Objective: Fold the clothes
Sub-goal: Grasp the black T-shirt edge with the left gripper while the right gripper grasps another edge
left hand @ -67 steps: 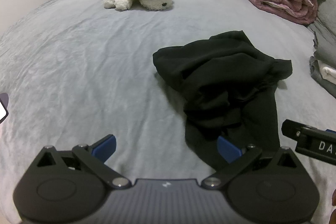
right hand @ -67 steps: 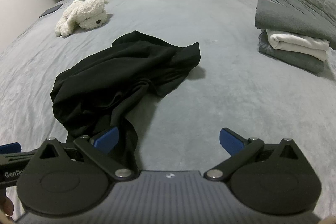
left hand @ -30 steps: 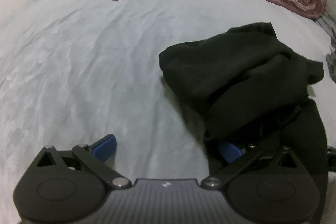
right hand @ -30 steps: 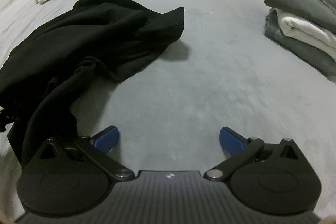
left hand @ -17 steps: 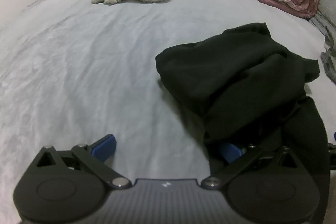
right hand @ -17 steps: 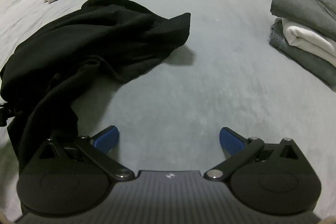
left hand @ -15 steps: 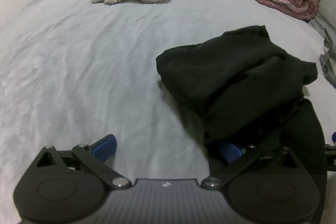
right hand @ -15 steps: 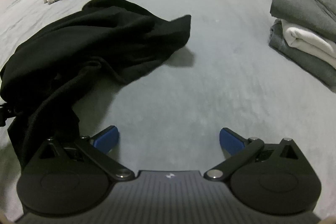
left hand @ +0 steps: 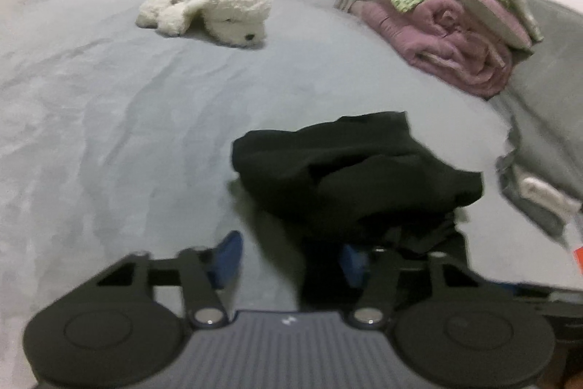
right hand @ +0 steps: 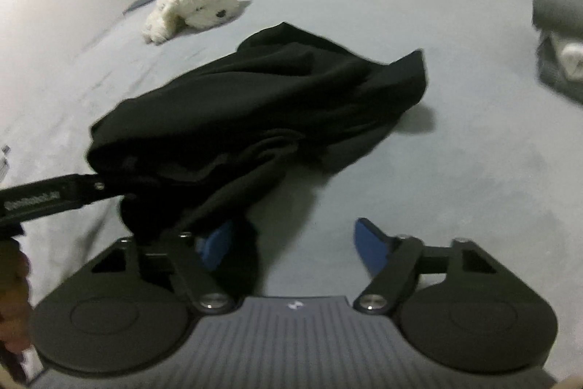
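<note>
A crumpled black garment (left hand: 357, 170) lies on the grey bed (left hand: 109, 119); it also shows in the right wrist view (right hand: 262, 104). My left gripper (left hand: 291, 259) has its jaws apart, with a black fold hanging over its right fingertip (left hand: 351, 261). My right gripper (right hand: 295, 243) has its jaws apart, with a strip of the garment draped over its left fingertip (right hand: 215, 245). The left gripper's body (right hand: 54, 195) enters the right wrist view from the left, against the garment's near edge. Both views are blurred.
A white plush dog (left hand: 211, 8) lies far back on the bed. Rolled pink and green bedding (left hand: 455, 28) is piled at the back right. A stack of folded grey and white clothes (right hand: 557, 35) sits at the right.
Both grippers have risen and tilted up, so the room's far wall now shows. Their jaws have narrowed somewhat. The garment's near edge is bunched up around the fingertips.
</note>
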Motion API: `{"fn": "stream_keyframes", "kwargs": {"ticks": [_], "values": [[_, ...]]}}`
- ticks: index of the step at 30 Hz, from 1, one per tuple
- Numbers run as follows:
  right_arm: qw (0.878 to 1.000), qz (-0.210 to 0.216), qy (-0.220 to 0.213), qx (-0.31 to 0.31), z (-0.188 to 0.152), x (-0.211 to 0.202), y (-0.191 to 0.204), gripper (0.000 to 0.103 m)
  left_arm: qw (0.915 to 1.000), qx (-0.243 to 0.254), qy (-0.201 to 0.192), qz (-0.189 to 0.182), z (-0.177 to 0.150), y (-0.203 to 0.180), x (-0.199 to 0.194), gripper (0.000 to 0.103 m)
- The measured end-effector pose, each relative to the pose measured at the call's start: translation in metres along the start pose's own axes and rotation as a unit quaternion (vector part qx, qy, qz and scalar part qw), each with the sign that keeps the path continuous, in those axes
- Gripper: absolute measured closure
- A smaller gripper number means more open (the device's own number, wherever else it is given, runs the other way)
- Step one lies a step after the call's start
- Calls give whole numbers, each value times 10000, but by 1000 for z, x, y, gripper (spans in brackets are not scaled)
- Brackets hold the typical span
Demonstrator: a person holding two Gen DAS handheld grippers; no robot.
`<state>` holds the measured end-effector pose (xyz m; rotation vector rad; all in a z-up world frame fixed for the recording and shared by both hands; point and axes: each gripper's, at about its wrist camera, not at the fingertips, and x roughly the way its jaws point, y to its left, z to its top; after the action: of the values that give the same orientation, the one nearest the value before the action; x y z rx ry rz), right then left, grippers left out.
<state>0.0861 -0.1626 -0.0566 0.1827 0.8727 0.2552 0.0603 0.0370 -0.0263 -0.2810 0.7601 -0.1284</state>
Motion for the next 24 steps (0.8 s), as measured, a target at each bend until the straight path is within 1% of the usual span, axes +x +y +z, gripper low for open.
{"fn": "stream_keyframes", "kwargs": {"ticks": [2, 3, 4, 5, 6, 7, 11, 13, 16, 24], "values": [[9998, 119, 9, 145, 0, -2, 0, 38, 9998, -121, 15, -159, -1, 0, 1, 73], [9996, 170, 10, 210, 0, -3, 0, 39, 9995, -180, 24, -242, -2, 0, 1, 77], [9994, 220, 11, 269, 0, -4, -1, 40, 9993, -221, 17, -296, -1, 0, 1, 85], [9990, 283, 13, 339, 1, -5, -3, 41, 9990, -261, 10, -350, -1, -1, 1, 89], [9985, 362, 16, 422, 2, -7, -4, 42, 9987, -300, 2, -402, -1, -1, 1, 91], [9978, 435, 17, 494, 2, -8, -6, 43, 9987, -308, -38, -411, -1, -2, 0, 96], [9955, 639, 14, 703, 2, -14, -8, 46, 9977, -417, -269, -469, 1, -5, -7, 100], [9947, 716, 24, 742, 1, -16, -7, 54, 9971, -432, -389, -497, 1, -7, -12, 101], [9931, 864, 32, 788, 1, -20, -6, 59, 9962, -396, -617, -470, 1, -11, -20, 101], [9913, 994, -102, 854, 0, -31, -7, 58, 9905, -406, -1235, -439, 5, -15, -41, 101]]}}
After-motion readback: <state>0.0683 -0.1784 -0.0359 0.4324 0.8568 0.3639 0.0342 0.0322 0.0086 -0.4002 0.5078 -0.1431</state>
